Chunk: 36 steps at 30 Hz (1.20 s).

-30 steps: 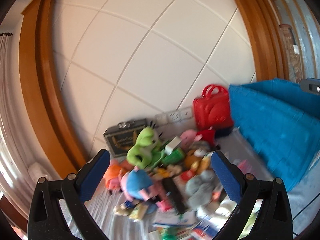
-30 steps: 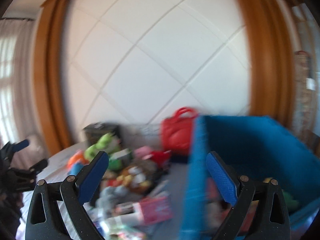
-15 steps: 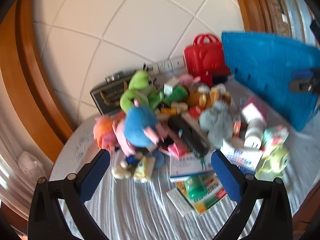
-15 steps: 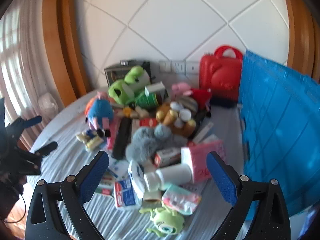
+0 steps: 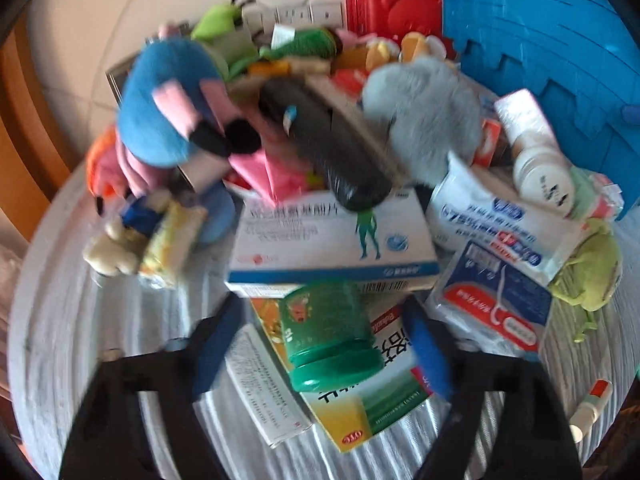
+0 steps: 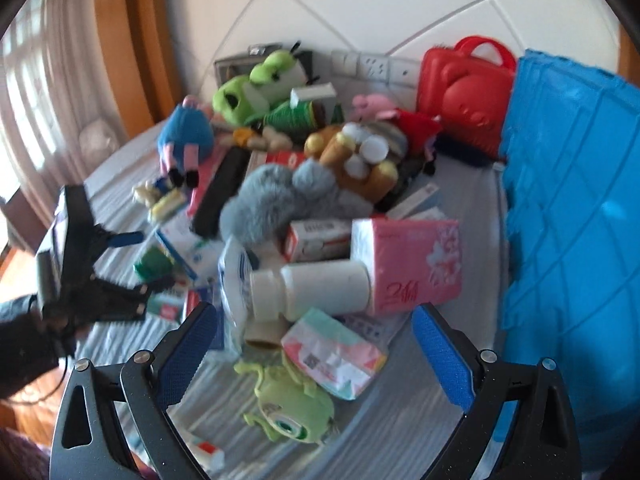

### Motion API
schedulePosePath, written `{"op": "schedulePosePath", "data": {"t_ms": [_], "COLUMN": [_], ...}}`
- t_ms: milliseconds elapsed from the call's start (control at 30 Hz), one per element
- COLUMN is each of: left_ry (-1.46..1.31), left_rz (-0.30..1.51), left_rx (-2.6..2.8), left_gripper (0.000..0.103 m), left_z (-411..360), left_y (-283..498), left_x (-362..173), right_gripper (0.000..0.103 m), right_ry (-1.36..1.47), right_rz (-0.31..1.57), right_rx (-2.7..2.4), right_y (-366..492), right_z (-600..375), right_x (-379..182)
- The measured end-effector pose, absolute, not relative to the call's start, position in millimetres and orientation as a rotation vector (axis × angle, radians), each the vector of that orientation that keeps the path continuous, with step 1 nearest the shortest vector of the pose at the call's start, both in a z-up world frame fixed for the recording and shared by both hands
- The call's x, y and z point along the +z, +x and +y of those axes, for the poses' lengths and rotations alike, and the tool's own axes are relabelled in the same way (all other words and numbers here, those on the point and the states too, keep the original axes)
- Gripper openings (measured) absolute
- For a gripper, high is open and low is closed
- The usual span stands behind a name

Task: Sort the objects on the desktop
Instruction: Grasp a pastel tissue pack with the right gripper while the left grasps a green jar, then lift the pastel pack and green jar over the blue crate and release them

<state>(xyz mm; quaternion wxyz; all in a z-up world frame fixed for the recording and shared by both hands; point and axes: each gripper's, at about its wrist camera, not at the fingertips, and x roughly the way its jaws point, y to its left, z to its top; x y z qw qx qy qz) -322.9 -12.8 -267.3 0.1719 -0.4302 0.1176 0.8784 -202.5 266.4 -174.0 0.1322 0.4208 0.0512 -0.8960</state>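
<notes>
A heap of toys, medicine boxes and bottles lies on a grey-clothed table. My left gripper [image 5: 324,344] is open, its blue pads either side of a green bottle [image 5: 330,332] lying on a yellow-green box [image 5: 376,404]; contact is unclear from blur. It also shows in the right wrist view [image 6: 132,264] around the green bottle [image 6: 154,266]. My right gripper [image 6: 312,356] is open and empty above a green one-eyed plush [image 6: 292,412], near a white bottle [image 6: 316,288] and a pink tissue pack [image 6: 412,264].
A blue crate [image 6: 576,240] stands at the right, also in the left wrist view [image 5: 540,60]. A red case [image 6: 464,92], blue plush [image 5: 168,108], grey plush [image 5: 424,108], black case [image 5: 324,148] and white-blue box [image 5: 332,240] crowd the heap. A small tube [image 5: 592,404] lies near the table edge.
Both grippers have dropped and moved in toward the heap. The left one has come down around the green bottle; the right one now hovers over the green plush.
</notes>
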Motion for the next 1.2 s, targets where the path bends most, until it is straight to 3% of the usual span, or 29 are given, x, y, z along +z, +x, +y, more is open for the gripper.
{"op": "schedulePosePath", "data": {"t_ms": [33, 133, 333, 500, 533, 567, 700, 1200], "left_ry": [-1.241, -1.227, -1.226, -1.219, -1.218, -1.217, -1.222, -1.017], "left_rz": [0.299, 0.249, 0.261, 0.272, 0.273, 0.269, 0.268, 0.352], "left_rx": [2.468, 2.455, 2.436, 2.413, 2.411, 2.407, 2.405, 2.420], "left_gripper": [0.056, 0.048, 0.048, 0.048, 0.048, 0.048, 0.047, 0.047], "left_z": [-14.5, -18.0, -18.1, -22.1, -23.2, -24.6, -30.2, -20.0], "left_y": [-325.1, -324.3, -320.6, -317.1, -316.1, -315.1, -312.5, -304.6], "left_x": [-271.2, -271.7, -270.0, -270.1, -270.0, -269.8, -267.9, -200.0], "right_gripper": [0.099, 0.099, 0.095, 0.083, 0.076, 0.063, 0.047, 0.046], "right_ry": [1.232, 1.282, 1.362, 1.456, 1.493, 1.544, 1.580, 1.277], "right_rz": [0.161, 0.214, 0.362, 0.477, 0.474, 0.440, 0.261, -0.059], "right_rx": [-2.583, -2.527, -2.416, -2.301, -2.291, -2.278, -2.316, -2.592], "right_y": [-203.7, -208.3, -226.6, -241.1, -244.2, -247.6, -249.3, -230.1], "right_z": [266.4, 264.5, 257.0, 254.7, 257.3, 260.9, 272.4, 287.3], "right_x": [-178.3, -194.9, -229.6, -262.1, -268.8, -275.5, -268.9, -163.7]}}
